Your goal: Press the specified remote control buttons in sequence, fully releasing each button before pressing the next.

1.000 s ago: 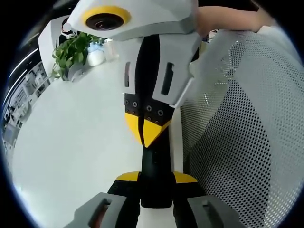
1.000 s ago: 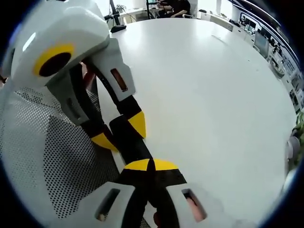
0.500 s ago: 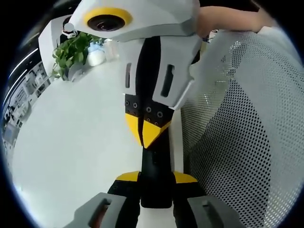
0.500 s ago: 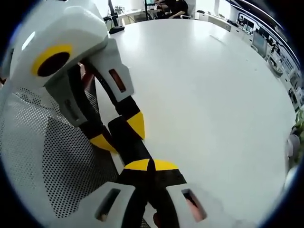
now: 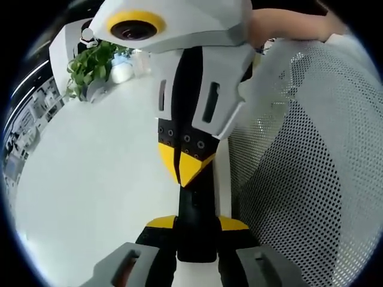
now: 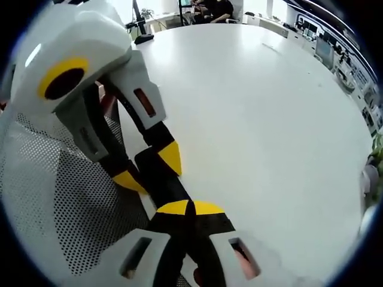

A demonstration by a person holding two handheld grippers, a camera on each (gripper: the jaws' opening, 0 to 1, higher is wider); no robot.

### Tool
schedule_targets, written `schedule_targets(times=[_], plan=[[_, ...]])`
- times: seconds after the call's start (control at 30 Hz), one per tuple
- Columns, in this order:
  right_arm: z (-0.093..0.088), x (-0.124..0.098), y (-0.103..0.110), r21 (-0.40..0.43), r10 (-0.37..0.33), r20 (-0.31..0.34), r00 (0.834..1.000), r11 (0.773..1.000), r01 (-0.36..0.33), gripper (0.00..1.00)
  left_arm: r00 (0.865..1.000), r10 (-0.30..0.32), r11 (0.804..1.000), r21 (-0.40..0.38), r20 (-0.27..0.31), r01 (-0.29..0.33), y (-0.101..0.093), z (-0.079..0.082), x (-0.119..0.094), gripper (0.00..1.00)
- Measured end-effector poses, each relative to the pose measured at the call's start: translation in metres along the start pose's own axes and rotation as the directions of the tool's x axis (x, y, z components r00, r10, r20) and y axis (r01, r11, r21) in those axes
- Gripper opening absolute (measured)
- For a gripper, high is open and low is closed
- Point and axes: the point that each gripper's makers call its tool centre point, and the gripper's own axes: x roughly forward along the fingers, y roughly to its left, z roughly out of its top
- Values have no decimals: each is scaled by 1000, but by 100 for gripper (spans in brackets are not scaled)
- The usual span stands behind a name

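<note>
Holding one black remote control (image 5: 195, 224) between its two yellow-tipped jaws, your left gripper (image 5: 196, 222) pinches the near end of it at 6 o'clock in the left gripper view. The remote runs up from there toward the centre, lying along the edge of the white table (image 5: 90, 179).

Your right gripper (image 5: 181, 160) comes down from 12 o'clock in that same view. Its two yellow tips are pressed together into a single point, and that point sits on the far part of the remote; whether it actually presses a button you cannot tell, since the tips cover the spot.

In the right gripper view the roles swap. Your right gripper (image 6: 190, 209) rises from 6 o'clock with its two yellow tips meeting, resting on the remote control (image 6: 161, 179). The left gripper (image 6: 149, 170) reaches in from 10 o'clock, one yellow tip on each side of the dark bar, two tips counted.

One white mesh chair back (image 5: 299, 179) takes up the 3 o'clock side of the left gripper view, just beside the remote, and it appears at 8 o'clock in the right gripper view (image 6: 54, 197). One green potted plant (image 5: 90, 69) stands at 10 o'clock in the left gripper view, well apart from the grippers. One person (image 6: 218, 7) sits beyond the table's far edge at 12 o'clock in the right gripper view.
</note>
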Motion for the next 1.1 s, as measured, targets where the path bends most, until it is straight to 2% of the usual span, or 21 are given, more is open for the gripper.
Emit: schedule_targets(times=[0.43, 1.0, 1.1], plan=[[-1, 0, 0, 43, 16, 5, 1000, 999, -16, 0, 1000, 0, 1000, -2, 0, 0, 0, 0, 0, 24], [-4, -3, 3, 30, 46, -2, 999, 998, -46, 0, 1000, 2, 1000, -3, 0, -2, 1, 1, 0, 24], [-4, -5, 7, 45, 69, 1, 998, 997, -69, 2, 1000, 4, 1000, -3, -1, -4, 1, 1, 0, 24]])
